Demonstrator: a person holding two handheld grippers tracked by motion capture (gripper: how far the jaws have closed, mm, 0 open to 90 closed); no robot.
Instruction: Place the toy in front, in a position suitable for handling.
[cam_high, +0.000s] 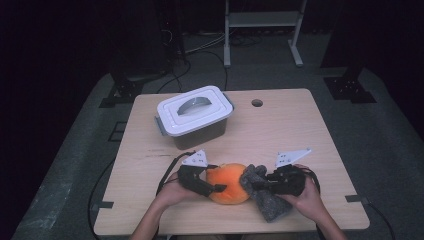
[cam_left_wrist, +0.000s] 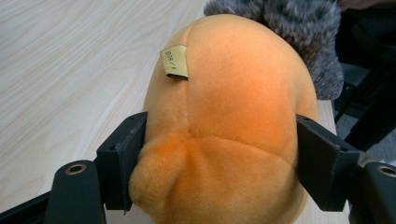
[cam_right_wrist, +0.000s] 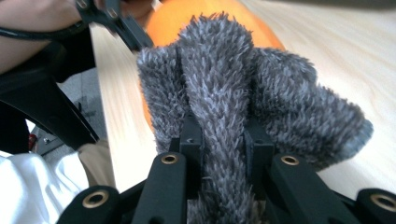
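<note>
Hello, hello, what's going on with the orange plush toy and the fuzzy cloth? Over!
Left tongs clamped on the orange plush toy. Right tongs pinching the grey fuzzy cloth against the toy. Lidded plastic box stands behind, apart.

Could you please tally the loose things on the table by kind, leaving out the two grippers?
Orange plush toy: 1
Grey fuzzy cloth: 1
Lidded plastic box: 1
Total: 3
</note>
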